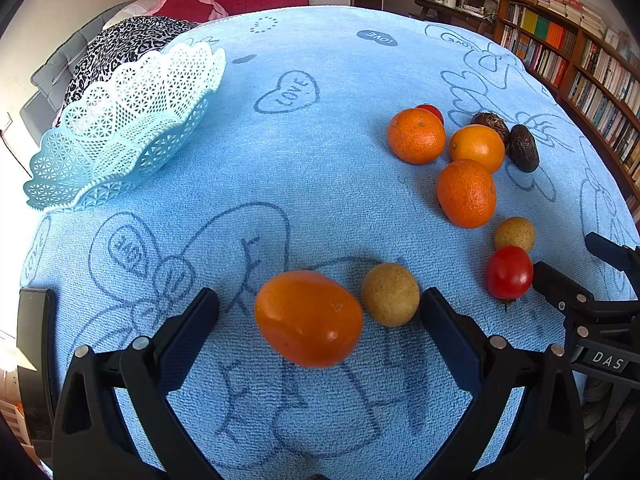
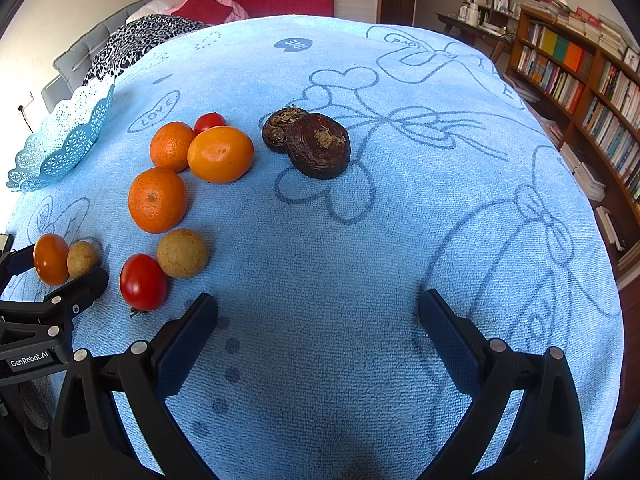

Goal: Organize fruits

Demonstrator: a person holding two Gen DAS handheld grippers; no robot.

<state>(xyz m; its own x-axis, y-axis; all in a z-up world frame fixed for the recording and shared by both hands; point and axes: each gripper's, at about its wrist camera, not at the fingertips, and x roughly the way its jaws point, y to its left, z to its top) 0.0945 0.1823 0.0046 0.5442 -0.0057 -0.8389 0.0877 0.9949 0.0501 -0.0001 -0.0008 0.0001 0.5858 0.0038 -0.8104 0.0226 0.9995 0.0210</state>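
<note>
A smooth orange fruit (image 1: 308, 317) lies on the blue towel (image 1: 320, 140) touching a small tan fruit (image 1: 390, 294), both between the wide-spread fingers of the left gripper (image 1: 319, 308); the lace basket (image 1: 120, 120) sits at ten o'clock; the right gripper (image 2: 318, 312) gapes wide over bare towel, the remaining fruit at eleven o'clock
</note>
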